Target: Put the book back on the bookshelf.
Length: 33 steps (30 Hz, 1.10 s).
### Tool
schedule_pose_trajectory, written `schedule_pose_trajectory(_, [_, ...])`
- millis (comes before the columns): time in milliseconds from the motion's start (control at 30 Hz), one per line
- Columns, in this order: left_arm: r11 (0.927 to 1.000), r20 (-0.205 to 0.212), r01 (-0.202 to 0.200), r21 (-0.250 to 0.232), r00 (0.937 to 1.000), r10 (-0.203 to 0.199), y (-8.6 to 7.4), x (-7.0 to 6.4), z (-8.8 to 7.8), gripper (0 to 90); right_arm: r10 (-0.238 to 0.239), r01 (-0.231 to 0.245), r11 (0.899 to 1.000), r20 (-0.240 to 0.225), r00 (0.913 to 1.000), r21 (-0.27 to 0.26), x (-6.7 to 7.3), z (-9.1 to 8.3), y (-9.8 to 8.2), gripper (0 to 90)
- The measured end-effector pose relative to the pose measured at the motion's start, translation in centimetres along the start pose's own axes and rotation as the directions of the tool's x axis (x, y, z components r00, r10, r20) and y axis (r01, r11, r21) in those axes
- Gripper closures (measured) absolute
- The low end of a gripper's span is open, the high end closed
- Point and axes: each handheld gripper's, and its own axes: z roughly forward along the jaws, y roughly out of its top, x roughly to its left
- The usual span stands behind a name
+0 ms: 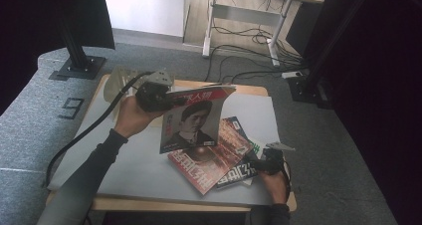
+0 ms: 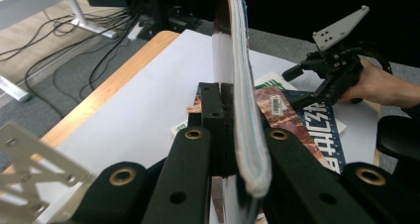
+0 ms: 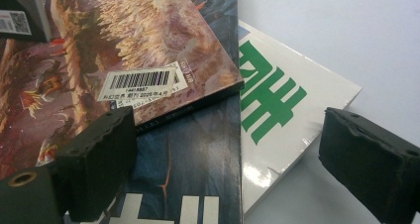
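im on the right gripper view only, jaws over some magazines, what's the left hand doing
Observer: The left gripper is shut on a magazine with a portrait cover, lifted off the table.
Operator: how's it hanging
Observer: Nearly upright, cover toward the person, pinched at its top left corner; its lower edge is over the red magazine.
Operator: is my gripper clear of that
Observer: Yes. The right gripper sits at the stack's right edge, open, by the dark blue magazine, apart from the lifted one.
Operator: how many left in the stack
Observer: Three: red on top, dark blue under it, a white and green one at the bottom.
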Motion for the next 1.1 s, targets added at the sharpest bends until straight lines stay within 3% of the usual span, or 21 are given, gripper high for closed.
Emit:
schedule_pose_trajectory(567, [0.9981,-0.089,0.060,-0.011,0.9941,-0.061,-2.3,2.1,-4.4,86.9,0.045,-0.045,0.999,-0.026,0.9986,-0.010,-0.4,0.1,-0.3,7.3])
schedule_pose_trajectory(767, [0.9965,-0.126,0.082,-0.014,0.9885,-0.083,-3.1,2.8,-6.1,86.9,0.050,-0.050,0.999,-0.028,0.9983,-0.012,-0.4,0.1,-0.4,7.2])
schedule_pose_trajectory(967, [0.9949,-0.183,0.100,-0.014,0.9779,-0.101,-4.0,3.6,-7.9,86.9,0.055,-0.055,0.998,-0.031,0.9980,-0.019,-0.5,0.2,-0.5,7.2])
schedule_pose_trajectory(1100, [0.9920,-0.191,0.123,-0.031,0.9735,-0.126,-4.6,4.1,-9.4,86.9,0.058,-0.058,0.998,-0.033,0.9978,-0.019,-0.5,0.2,-0.5,7.1])
